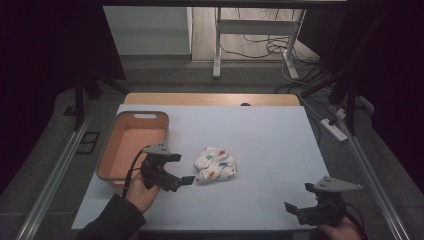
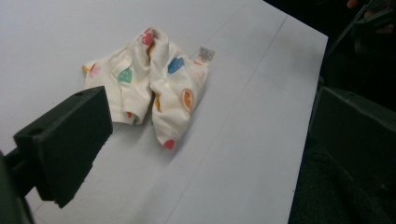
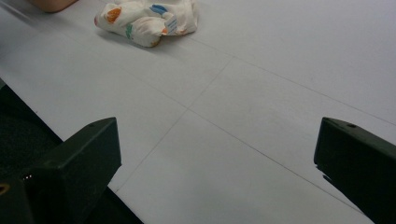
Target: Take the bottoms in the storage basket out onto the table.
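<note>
The crumpled white cloth [image 1: 215, 164] with coloured prints lies near the middle of the white table [image 1: 260, 135]. At its 9 o'clock, just beside, the left gripper [image 1: 184, 170] stands wide open; beyond is the orange basket [image 1: 131, 145]. At 4 o'clock, well apart, the right gripper [image 1: 298, 198] is wide open, holding nothing.

Cloth [image 1: 215, 165] lies mid-bench [image 1: 270, 140], bin [image 1: 131, 145] on the bench left of it. Left hand-held gripper [image 1: 182, 170] sits between bin and cloth, just beside the cloth. Right hand-held gripper [image 1: 297, 200] is at the near right edge, well apart from the cloth.
</note>
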Demonstrator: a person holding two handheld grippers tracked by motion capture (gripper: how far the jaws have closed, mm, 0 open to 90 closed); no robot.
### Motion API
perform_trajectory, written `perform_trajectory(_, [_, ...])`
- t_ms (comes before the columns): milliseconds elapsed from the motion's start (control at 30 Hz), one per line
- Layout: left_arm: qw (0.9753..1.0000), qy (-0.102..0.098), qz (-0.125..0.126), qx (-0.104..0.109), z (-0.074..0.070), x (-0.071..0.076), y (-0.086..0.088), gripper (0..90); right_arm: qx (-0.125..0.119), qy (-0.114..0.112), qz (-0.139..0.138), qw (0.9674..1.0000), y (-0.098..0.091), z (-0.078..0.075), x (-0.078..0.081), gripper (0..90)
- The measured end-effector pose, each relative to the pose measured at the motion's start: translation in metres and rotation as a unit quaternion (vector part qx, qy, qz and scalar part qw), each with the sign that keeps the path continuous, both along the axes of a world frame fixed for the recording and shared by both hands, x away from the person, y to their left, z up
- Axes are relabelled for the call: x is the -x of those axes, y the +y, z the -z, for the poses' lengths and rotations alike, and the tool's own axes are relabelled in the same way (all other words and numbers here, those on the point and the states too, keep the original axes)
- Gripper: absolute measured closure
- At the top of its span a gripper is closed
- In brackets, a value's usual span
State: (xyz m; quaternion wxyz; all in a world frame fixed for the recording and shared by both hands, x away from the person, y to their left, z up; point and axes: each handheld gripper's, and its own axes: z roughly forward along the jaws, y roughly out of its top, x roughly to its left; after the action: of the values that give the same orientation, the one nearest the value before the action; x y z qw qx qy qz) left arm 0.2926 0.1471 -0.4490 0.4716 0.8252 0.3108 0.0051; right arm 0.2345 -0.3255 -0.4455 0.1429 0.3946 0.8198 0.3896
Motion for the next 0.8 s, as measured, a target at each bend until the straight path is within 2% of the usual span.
perform_trajectory(467, [0.9999,0.002,-0.015,0.006,-0.001,0.011,0.011,0.1,-0.001,0.000,0.000,1.0000,0.000,0.000,0.000,0.9])
perform_trajectory(800, [0.9997,0.000,-0.024,-0.003,-0.003,0.021,0.018,0.2,-0.001,0.001,0.001,1.0000,0.000,0.000,0.000,0.9])
